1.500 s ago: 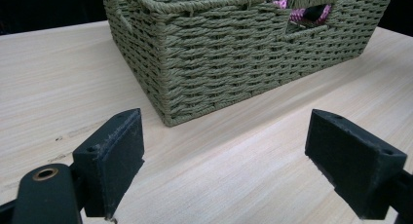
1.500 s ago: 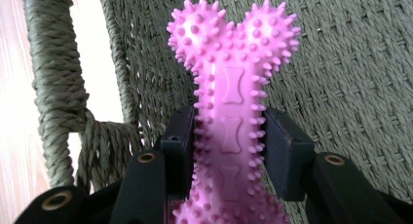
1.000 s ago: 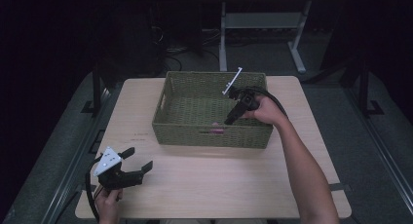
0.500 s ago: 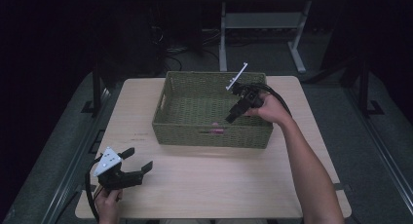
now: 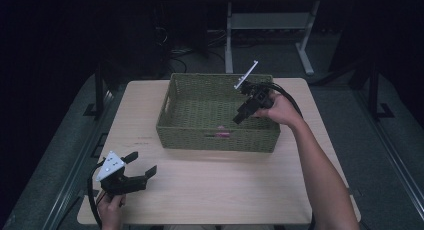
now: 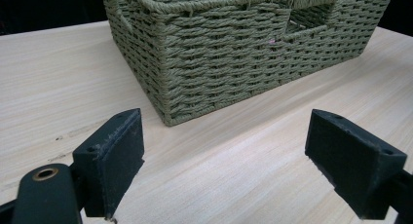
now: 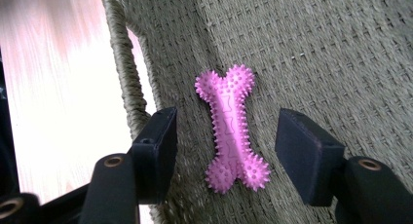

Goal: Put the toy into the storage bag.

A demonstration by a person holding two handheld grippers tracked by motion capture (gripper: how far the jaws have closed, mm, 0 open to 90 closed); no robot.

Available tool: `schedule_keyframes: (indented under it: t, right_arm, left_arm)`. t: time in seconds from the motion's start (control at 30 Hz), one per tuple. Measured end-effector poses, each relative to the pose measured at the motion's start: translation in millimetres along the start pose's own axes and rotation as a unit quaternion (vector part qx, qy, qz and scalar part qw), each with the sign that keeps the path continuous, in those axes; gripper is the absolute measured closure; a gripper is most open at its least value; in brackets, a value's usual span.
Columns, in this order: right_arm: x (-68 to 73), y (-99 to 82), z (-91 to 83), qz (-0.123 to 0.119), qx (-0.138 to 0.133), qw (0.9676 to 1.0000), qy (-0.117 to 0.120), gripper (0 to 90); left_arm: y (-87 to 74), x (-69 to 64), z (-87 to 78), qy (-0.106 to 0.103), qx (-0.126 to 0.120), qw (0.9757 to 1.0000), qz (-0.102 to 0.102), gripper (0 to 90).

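A pink spiky bone toy (image 7: 230,131) lies on the floor of a green woven basket (image 5: 215,140); it shows as a pink spot (image 5: 221,134) at the basket's front wall in the high view. My right gripper (image 5: 239,117) hangs over the basket's right part, pointing down at the toy. Its jaws have just been opening. In the right gripper view (image 7: 226,151) the toy sits between the pads, clear of both. My left gripper (image 5: 142,164) rests low over the table's front left corner, open and empty (image 6: 224,156), facing the basket (image 6: 234,53).
The basket stands at the back middle of the light wooden table (image 5: 225,190). Its near corner is a short way ahead of the left jaws. A white metal frame (image 5: 270,25) and cables stand on the dark floor behind the table.
The right gripper has lifted a little inside the basket and its jaws have spread apart. The left gripper has stayed put.
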State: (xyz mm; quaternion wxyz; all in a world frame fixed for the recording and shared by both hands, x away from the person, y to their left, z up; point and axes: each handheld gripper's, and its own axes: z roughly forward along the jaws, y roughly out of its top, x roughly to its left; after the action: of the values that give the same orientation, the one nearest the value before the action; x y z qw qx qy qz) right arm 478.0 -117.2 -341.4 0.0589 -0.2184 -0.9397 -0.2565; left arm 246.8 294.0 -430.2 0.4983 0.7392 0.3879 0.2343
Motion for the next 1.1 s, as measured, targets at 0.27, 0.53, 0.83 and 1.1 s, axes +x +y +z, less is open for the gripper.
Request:
schedule_keyframes:
  t: [0.27, 0.53, 0.83, 1.1]
  right_arm:
    - [3.3, 0.5, -7.2, 0.000, -0.007, 0.9999, -0.008, 35.4]
    - [5.5, -1.2, -12.7, 0.000, -0.011, 0.9998, -0.015, 33.9]
    - [10.0, -5.3, -21.0, 0.003, -0.015, 0.9997, -0.019, 31.1]
    - [15.5, -11.9, -28.6, 0.001, -0.021, 0.9996, -0.021, 30.1]
  left_arm:
    - [0.1, -1.0, 0.3, 0.000, 0.000, 1.0000, 0.002, 13.8]
    - [0.1, -0.7, 0.0, 0.001, 0.000, 1.0000, 0.001, 13.9]
    - [0.1, -0.7, 0.2, 0.000, 0.001, 1.0000, 0.003, 13.8]
    - [0.2, -1.3, 0.5, 0.001, 0.002, 1.0000, 0.003, 13.8]
